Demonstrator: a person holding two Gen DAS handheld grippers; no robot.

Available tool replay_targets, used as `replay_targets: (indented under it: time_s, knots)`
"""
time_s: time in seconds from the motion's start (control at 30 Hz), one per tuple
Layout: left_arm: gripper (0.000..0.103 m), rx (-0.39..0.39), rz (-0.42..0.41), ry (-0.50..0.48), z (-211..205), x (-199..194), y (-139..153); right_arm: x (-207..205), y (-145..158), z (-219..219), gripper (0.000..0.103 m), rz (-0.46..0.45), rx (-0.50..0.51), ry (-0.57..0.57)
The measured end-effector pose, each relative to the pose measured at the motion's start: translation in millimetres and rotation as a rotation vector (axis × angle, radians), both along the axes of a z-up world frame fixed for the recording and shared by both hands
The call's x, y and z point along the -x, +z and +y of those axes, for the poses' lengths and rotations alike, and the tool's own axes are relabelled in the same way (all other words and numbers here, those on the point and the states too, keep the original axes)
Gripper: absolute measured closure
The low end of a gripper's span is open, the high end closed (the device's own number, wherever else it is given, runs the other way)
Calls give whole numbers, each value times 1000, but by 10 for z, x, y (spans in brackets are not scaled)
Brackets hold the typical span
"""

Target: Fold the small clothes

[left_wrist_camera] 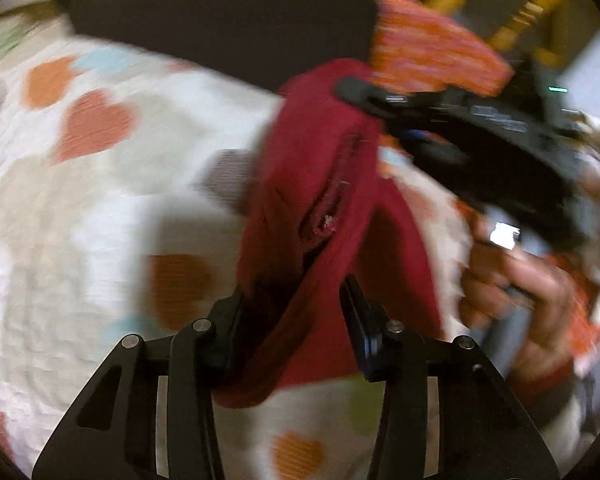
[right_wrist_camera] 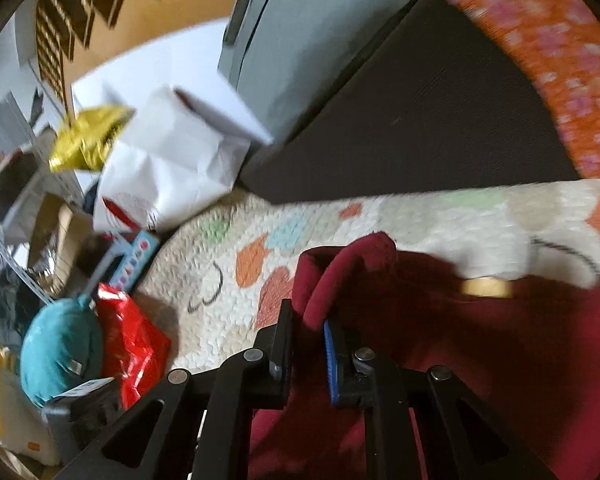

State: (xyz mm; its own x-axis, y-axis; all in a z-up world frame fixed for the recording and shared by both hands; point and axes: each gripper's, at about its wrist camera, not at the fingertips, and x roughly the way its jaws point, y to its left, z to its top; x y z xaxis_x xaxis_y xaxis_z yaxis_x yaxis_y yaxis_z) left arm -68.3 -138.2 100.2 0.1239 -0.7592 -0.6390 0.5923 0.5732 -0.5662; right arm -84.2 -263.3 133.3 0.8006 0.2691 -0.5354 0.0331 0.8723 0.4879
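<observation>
Above the heart-print quilt (left_wrist_camera: pixel 80 208), the maroon garment (left_wrist_camera: pixel 320 200) hangs between both tongs. Left tongs (left_wrist_camera: pixel 292 300) stand part-open with cloth between the jaws (pad contact unclear through blur). Right tongs (right_wrist_camera: pixel 306 320) are nearly closed, pinching a folded edge. Risk: the left end slips free, dropping the cloth.

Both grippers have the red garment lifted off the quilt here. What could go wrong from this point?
1. The right gripper pinches only a rolled edge of the red garment, so it may slip out.
2. The left gripper holds a bunched fold, so the fold may come out uneven.
3. Heavy blur in both views makes placing it on the quilt imprecise.
</observation>
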Motion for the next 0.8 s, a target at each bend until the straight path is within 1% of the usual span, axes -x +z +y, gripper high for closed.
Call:
replay_targets:
  time_s: [0.07, 0.1, 0.13, 0.2, 0.23, 0.27, 0.3, 0.37, 0.43, 0.5, 0.6, 0.63, 0.67, 0.73, 0.8]
  knots:
    - [61, 34, -27, -82, -107, 185, 80, 239, 33, -227, 91, -23, -21, -49]
    - [61, 34, -36, -104, -142, 237, 87, 357, -8, -357, 91, -24, -43, -78]
    - [61, 17, -48, -134, -229, 311, 57, 411, -48, -437, 91, -19, -60, -94]
    - [61, -33, -34, -151, -382, 331, -93, 546, -253, -619, 85, 6, -127, -136]
    - [61, -51, -12, -150, -420, 323, -168, 580, -327, -668, 79, 18, -150, -153]
    - [61, -59, 2, -148, -445, 304, -211, 628, -403, -715, 61, 26, -174, -168]
    - [61, -65, 15, -146, -467, 262, -251, 675, -454, -742, 47, 27, -193, -178]
    - [61, -76, 8, -148, -511, 257, -284, 782, -530, -749, 41, 2, -238, -192]
    - [61, -90, -23, -164, -558, 285, -253, 809, -594, -704, 41, 6, -257, -168]
    - [61, -92, -35, -176, -598, 313, -169, 800, -658, -673, 41, 37, -247, -182]
    - [61, -98, -28, -179, -565, 288, -177, 771, -803, -588, 41, 75, -232, -200]
    - [61, -101, -23, -179, -594, 346, -227, 748, -852, -553, 40, 88, -225, -206]
    - [61, -100, -16, -178, -594, 359, -249, 742, -878, -541, 40, 90, -218, -208]
    - [61, -101, -14, -176, -580, 374, -256, 765, -854, -493, 41, 80, -175, -223]
    - [61, -103, -17, -178, -528, 408, -257, 837, -846, -485, 40, 66, -169, -245]
